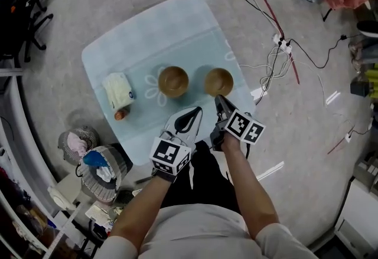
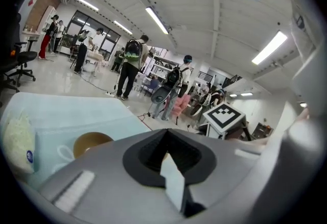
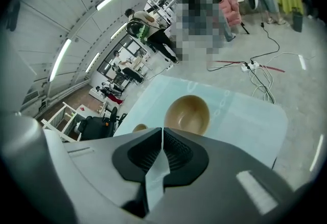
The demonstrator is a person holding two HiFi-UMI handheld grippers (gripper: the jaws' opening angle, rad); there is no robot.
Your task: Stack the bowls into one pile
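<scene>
Just beyond right gripper point(image 3: 161, 139) (jaws together) sits a bowl point(image 3: 187, 114).

A table point(image 1: 147, 33) covered with a pale blue cloth point(image 1: 183, 19) stands on the grey floor point(image 1: 71, 4). Seen from the head view, a brown bowl point(image 1: 173, 81) sits upright near the middle of the cloth. A second brown bowl point(image 1: 218, 81), also upright, sits at its 3 o'clock, near it but apart. A white looped pattern point(image 1: 155, 88) is printed on the cloth just at the 9 o'clock side of the middle bowl. Farther out at 9 o'clock lies a white rolled bundle point(image 1: 118, 91), with a small orange piece point(image 1: 120, 114) at its 6 o'clock end. Both bowls look empty.
</scene>
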